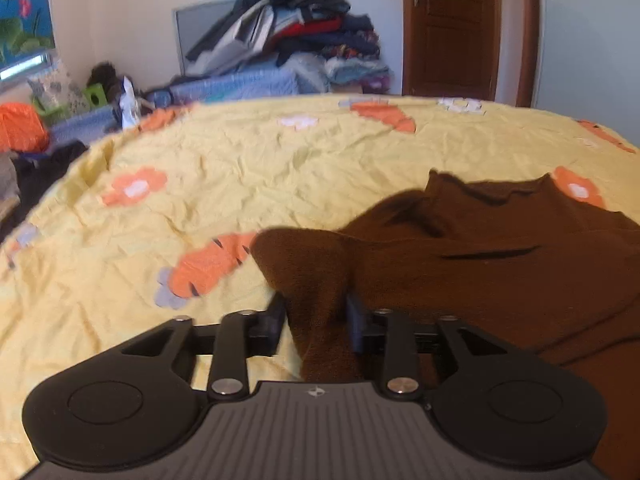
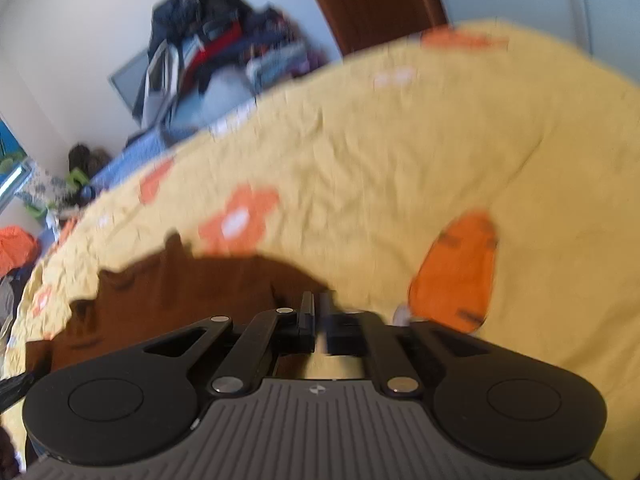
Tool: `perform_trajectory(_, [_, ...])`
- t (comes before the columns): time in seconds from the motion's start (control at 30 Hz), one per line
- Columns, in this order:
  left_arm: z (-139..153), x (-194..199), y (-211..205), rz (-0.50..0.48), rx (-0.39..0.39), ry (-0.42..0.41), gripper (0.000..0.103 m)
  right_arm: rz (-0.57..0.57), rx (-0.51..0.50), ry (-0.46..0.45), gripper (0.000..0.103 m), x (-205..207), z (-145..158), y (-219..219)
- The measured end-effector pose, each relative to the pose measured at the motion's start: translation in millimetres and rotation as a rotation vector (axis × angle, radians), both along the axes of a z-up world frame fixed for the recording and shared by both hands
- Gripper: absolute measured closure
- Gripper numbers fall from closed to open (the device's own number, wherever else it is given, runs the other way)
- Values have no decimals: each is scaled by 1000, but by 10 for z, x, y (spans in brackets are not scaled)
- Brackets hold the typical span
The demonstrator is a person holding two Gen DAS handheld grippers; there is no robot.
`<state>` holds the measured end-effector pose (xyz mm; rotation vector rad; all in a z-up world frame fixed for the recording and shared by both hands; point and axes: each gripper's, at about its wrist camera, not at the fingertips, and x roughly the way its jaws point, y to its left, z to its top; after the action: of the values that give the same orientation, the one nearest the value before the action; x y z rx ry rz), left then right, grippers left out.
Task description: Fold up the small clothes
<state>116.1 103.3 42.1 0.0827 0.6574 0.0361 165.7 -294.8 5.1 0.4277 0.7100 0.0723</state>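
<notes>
Left gripper (image 1: 316, 312) pinches a bunched fold of the dark brown fleece garment (image 1: 500, 264), pads pressing the cloth. The garment lies on the yellow bedsheet with orange flowers (image 1: 240, 168), toward the near right, wide bare sheet beyond. Right gripper (image 2: 318, 308) is nearly closed at the garment's edge (image 2: 192, 292); blur hides any hold.

Brown garment (image 1: 500, 264) rumpled on bed, corner lifted.
</notes>
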Motion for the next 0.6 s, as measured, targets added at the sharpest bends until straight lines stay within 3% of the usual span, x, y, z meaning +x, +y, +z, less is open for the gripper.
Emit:
perform_trajectory(0.1, [259,-201,-93,-6,3,-180,13,70,-48,-76,85,-82,202,217])
perform_trajectory(0.13, [312,-184,-170,-47,-23,-198,11,108,-65,-78,78,-44,229,344])
perform_trajectory(0.17, [321,-122,-282,-99,-39,-178,11,146,-81,-70,65,17,221,481])
perform_trajectory(0.2, [271,-21,-399,-133,-37,-138,11,173,-99,-54,60,96,185,610])
perform_trajectory(0.3, [-108,336,-625,-136,42,1,11,185,-175,17,58,315,-51,877])
perform_trajectory(0.33, [-263,447,-599,-118,49,59,10,178,-228,-22,58,301,-86,922])
perform_trajectory(0.43, [-433,475,-356,-125,-66,36,9,193,-290,-46,59,255,-139,897])
perform_trajectory(0.6, [-398,470,-457,-102,-23,39,7,233,-403,-108,56,153,-196,990])
